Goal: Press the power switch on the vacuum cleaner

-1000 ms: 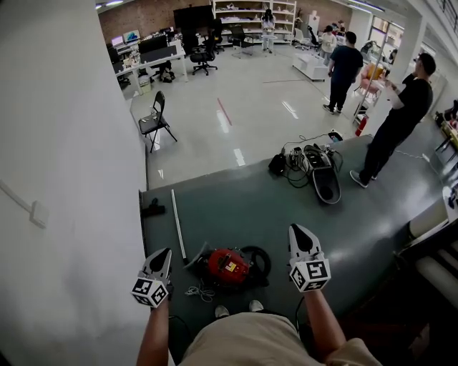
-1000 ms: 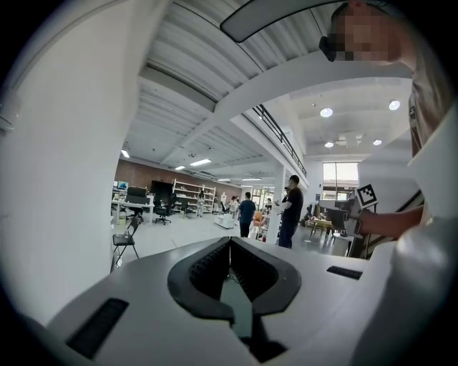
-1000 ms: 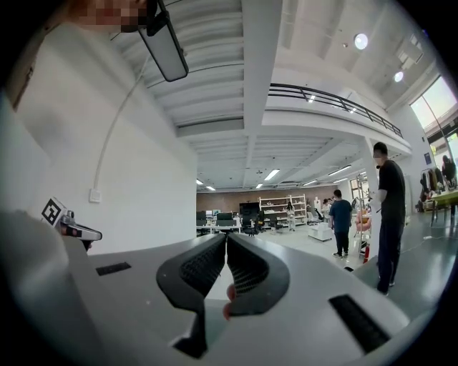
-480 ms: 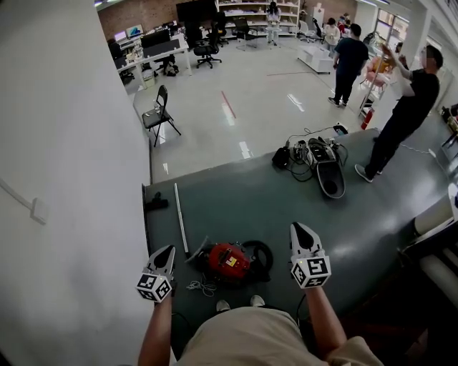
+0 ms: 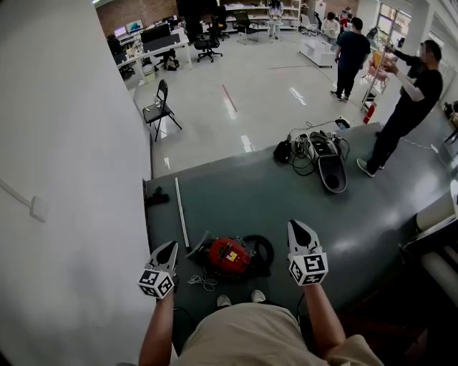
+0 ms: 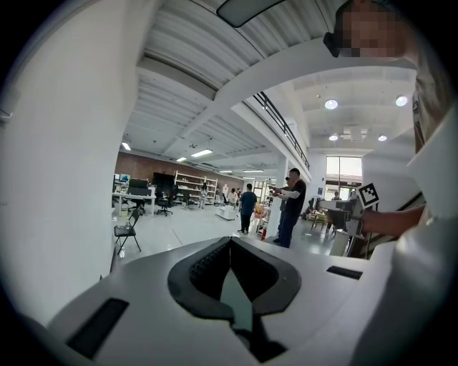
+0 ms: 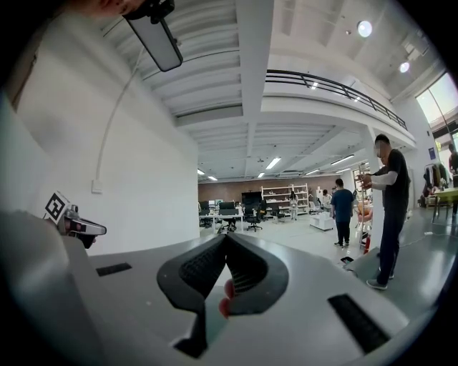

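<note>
Below, red canister vacuum cleaner [image 5: 230,257] on dark green floor mat [image 5: 286,200], between left gripper [image 5: 167,250] and right gripper [image 5: 296,230]; both jaws closed, empty.

An open-plan lab or workshop is shown. Desks with monitors [image 5: 154,48] and office chairs [image 5: 207,44] are ranged before a brick wall [image 5: 132,14]. Shelving racks [image 5: 280,8] are seen beyond, and cabled equipment [image 5: 306,151] is heaped on a dark floor mat [image 5: 272,204].

White wall [image 5: 64,143], glossy floor [image 5: 236,93], folding chair [image 5: 160,109]
</note>
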`<state>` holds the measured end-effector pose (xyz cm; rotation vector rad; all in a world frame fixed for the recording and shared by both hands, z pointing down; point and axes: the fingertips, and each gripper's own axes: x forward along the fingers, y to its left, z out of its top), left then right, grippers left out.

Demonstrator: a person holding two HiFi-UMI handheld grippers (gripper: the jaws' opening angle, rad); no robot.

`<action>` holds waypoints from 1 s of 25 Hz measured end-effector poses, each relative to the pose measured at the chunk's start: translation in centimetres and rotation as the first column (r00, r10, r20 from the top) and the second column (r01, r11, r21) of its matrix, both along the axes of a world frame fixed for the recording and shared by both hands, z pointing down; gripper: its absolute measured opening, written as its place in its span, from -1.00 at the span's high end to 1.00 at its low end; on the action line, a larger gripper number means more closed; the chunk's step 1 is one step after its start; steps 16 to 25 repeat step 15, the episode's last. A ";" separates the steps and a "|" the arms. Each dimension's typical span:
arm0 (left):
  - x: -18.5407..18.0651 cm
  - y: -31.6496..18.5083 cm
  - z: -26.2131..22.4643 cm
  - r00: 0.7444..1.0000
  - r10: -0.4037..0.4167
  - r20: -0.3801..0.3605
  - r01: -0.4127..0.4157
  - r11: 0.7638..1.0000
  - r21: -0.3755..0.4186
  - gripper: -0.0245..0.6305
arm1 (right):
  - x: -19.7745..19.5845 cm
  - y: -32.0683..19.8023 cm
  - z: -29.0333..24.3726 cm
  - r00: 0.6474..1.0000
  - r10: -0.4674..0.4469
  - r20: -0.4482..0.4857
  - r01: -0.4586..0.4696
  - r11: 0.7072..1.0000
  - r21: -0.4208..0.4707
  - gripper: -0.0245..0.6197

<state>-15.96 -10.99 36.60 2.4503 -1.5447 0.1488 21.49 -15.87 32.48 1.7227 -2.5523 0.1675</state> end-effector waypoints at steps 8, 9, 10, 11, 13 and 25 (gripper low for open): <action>1.5 0.2 0.3 0.999 0.030 -0.010 -0.030 0.999 -0.013 0.90 | -0.6 0.3 0.6 1.000 -0.015 -0.007 0.015 1.000 -0.019 0.89; 1.7 0.2 0.3 0.999 0.034 -0.011 -0.034 0.999 -0.016 0.90 | -0.7 0.3 0.7 1.000 -0.017 -0.008 0.017 1.000 -0.021 0.89; 1.9 0.3 0.3 0.999 0.039 -0.014 -0.039 0.999 -0.019 0.90 | -0.7 0.3 0.7 1.000 -0.020 -0.009 0.020 1.000 -0.022 0.89; 2.3 0.4 0.3 0.999 0.044 -0.016 -0.044 0.999 -0.022 0.90 | -0.7 0.4 0.6 1.000 -0.023 -0.010 0.023 0.999 -0.024 0.89; 3.0 0.7 0.1 0.998 0.058 -0.022 -0.059 0.998 -0.027 0.90 | -0.8 0.5 0.5 0.999 -0.031 -0.010 0.031 0.999 -0.028 0.89; 3.8 1.0 0.0 0.997 0.075 -0.028 -0.076 0.997 -0.030 0.90 | -1.0 0.6 0.4 0.999 -0.042 -0.011 0.041 0.999 -0.030 0.89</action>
